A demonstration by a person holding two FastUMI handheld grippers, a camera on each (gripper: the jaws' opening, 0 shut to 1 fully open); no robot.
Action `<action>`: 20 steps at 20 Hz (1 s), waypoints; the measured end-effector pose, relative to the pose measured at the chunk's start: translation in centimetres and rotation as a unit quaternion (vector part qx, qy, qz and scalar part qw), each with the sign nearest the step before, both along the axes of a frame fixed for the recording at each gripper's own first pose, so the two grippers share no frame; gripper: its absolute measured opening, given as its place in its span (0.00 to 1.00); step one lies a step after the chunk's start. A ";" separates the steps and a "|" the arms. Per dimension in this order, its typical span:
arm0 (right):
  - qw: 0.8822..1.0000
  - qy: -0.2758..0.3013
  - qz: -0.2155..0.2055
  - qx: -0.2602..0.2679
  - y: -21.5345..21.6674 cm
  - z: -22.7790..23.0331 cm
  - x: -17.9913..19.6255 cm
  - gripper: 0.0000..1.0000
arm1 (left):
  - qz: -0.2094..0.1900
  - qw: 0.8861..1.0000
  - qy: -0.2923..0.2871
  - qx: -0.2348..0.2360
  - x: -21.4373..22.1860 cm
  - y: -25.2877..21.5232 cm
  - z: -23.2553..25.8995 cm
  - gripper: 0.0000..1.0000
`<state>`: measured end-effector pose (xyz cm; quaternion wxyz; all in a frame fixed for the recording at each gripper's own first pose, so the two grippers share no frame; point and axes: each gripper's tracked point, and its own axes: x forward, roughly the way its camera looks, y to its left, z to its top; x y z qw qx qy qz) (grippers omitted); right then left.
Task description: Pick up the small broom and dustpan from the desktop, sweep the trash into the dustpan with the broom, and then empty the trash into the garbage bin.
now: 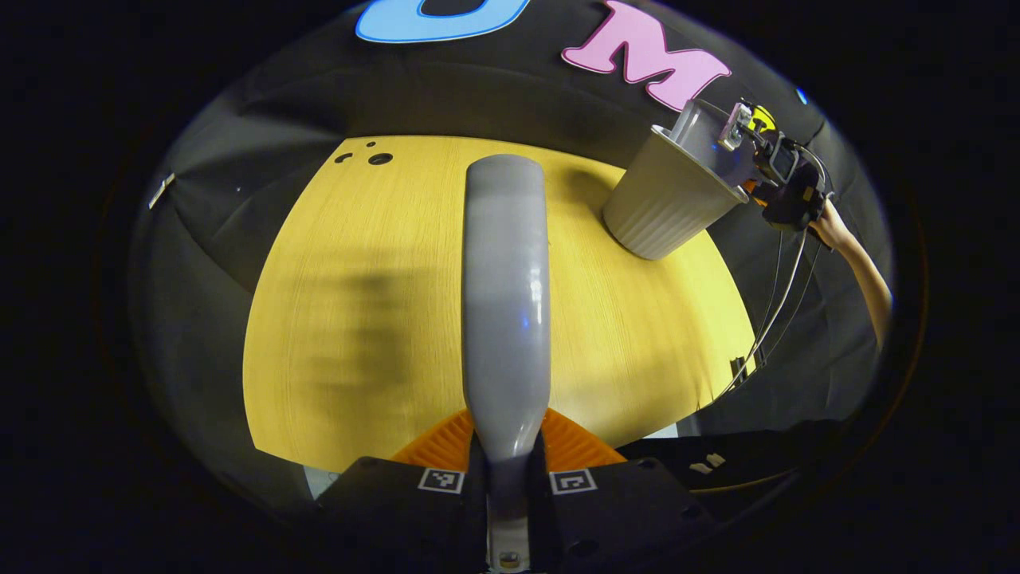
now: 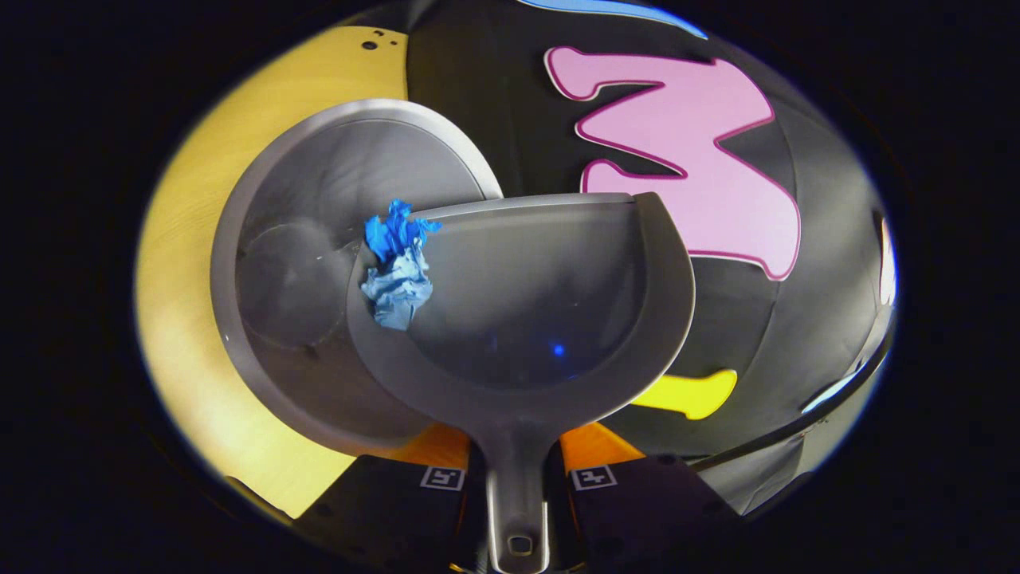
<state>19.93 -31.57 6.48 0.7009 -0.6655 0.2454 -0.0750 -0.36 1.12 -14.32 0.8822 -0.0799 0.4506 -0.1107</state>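
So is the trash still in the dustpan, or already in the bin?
Still in the dustpan: the blue paper wad sits at its edge, over the open bin.

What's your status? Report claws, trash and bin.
Left claw shut on broom. Right claw shut on dustpan, tipped over bin. Blue trash at dustpan lip. Nothing blocking.
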 end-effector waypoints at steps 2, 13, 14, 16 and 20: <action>0.999 0.001 0.014 -0.044 -1.8 -0.1 0.6 0.33 | 0.001 1.000 0.001 0.003 -0.1 0.0 0.1 0.24; 1.000 -0.025 -0.006 0.014 -5.1 2.1 1.3 0.33 | -0.001 1.000 0.000 0.014 0.1 0.2 -0.1 0.25; 0.999 -0.034 -0.013 0.039 -5.3 2.7 1.0 0.33 | 0.002 1.000 -0.007 0.011 0.3 -0.1 0.1 0.25; 0.992 -0.048 -0.040 0.112 -5.5 3.5 0.3 0.33 | 0.009 1.000 -0.019 0.014 0.7 -0.2 0.4 0.25; 0.947 -0.080 -0.083 0.300 -4.5 5.2 -1.3 0.28 | 0.033 0.999 -0.035 0.026 0.9 0.0 0.7 0.25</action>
